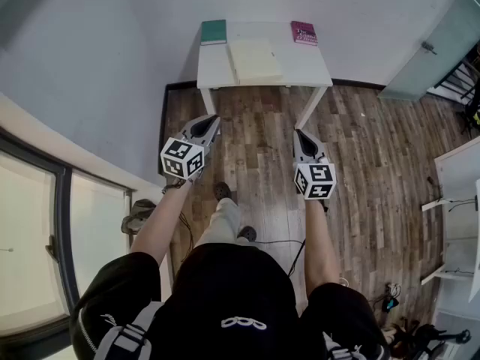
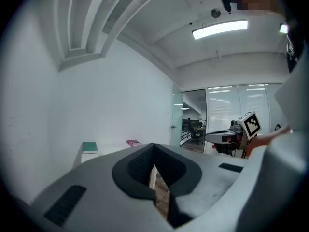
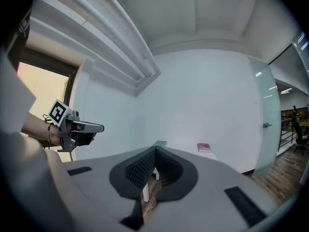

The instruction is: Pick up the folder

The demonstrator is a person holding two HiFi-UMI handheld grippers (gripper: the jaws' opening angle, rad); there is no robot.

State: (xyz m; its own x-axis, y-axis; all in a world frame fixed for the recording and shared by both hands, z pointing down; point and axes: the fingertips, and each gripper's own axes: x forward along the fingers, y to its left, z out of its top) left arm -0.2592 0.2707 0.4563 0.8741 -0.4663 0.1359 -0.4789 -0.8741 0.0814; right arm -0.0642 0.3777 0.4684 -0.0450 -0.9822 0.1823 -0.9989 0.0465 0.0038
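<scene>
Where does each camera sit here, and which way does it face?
Head view: on the person's head, looking steeply down at floor and table with folder; shows arms, legs, left tongs, right tongs.
Left gripper view: on left tongs, looking along shut jaws towards table; right tongs and right hand at right.
Right gripper view: on right tongs, along shut jaws towards table; left tongs and left hand at left.
Shared: all see the table; each gripper view catches the other tongs.
</scene>
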